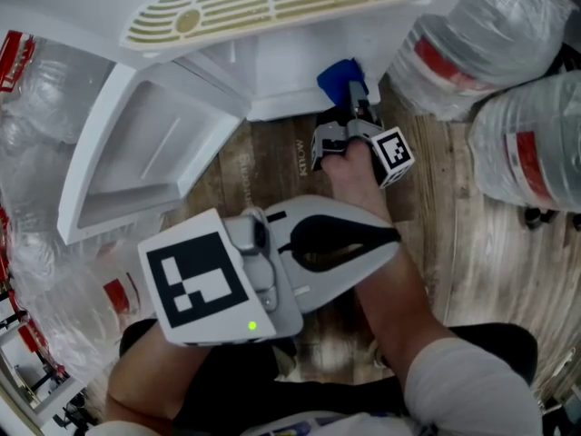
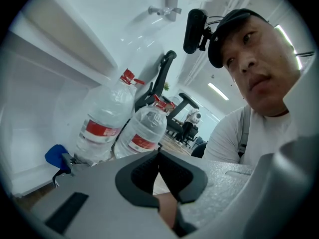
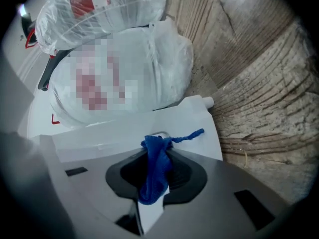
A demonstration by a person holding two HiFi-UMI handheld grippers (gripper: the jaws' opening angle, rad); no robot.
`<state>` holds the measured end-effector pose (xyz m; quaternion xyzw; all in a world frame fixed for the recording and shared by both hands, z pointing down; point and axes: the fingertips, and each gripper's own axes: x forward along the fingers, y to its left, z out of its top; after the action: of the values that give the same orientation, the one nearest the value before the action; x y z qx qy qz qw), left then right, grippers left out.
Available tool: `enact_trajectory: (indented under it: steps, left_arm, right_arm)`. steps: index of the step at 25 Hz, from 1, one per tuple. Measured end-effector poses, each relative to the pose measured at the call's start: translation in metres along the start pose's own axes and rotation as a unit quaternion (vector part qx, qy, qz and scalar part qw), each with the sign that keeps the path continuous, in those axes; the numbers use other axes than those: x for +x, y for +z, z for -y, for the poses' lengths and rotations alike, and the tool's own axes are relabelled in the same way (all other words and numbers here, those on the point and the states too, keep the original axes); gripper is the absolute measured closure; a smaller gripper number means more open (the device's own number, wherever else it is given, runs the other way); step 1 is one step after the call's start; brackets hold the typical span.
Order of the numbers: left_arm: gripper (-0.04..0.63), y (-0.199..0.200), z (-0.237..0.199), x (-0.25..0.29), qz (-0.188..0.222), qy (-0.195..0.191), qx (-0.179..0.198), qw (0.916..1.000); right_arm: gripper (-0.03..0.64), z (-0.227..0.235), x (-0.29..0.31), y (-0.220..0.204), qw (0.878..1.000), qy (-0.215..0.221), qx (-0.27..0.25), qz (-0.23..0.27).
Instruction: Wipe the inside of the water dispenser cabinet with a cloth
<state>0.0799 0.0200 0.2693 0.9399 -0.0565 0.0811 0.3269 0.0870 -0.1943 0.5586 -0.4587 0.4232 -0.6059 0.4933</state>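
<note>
Floor: pale, worn wood-grain planks (image 1: 263, 166) run under everything; the grain looks rough and streaked in the right gripper view.
Dispenser: a white dispenser (image 1: 300, 57) stands on the planks at the top of the head view, with a cream slotted grille (image 1: 272, 3) on its front ledge.
Cabinet: the cabinet (image 1: 272, 84) at the bottom is open, and its white door (image 1: 136, 153) is swung out to the left.
Cloth: the blue cloth (image 3: 152, 178) is bunched at the right front corner of the cabinet's base, against white plastic; how far inside it reaches cannot be told.
Right gripper: the right gripper (image 3: 158, 151) is low at that corner, its jaws pinching the cloth, with a loose thread trailing off to the right.
Left gripper: the left gripper (image 2: 159, 156) is held back above the person's right forearm (image 1: 390, 280), its jaws pressed together on nothing.
Bottles: large clear water bottles (image 1: 481, 34) with red labels crowd the floor on the right, some in clear plastic wrap; more lie to the left of the door.
Room: the left gripper view shows an office behind, with dark chairs (image 2: 187, 116) and ceiling light strips (image 2: 218, 91).
</note>
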Motion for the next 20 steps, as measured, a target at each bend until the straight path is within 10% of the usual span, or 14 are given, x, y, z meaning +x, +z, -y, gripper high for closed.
enact_trajectory:
  steps: [13,20]
  left_arm:
    - [0.592,-0.008,-0.011,-0.002,-0.013,0.037,0.004,0.9992]
    - [0.592,0.024,0.019,-0.011,0.017,0.035,0.043,0.9983]
  right_arm:
    - [0.551,0.003,-0.031,0.018,0.985,-0.015,-0.165,-0.052]
    - [0.551,0.007,-0.046,0.004,0.953,-0.055,-0.289,-0.068]
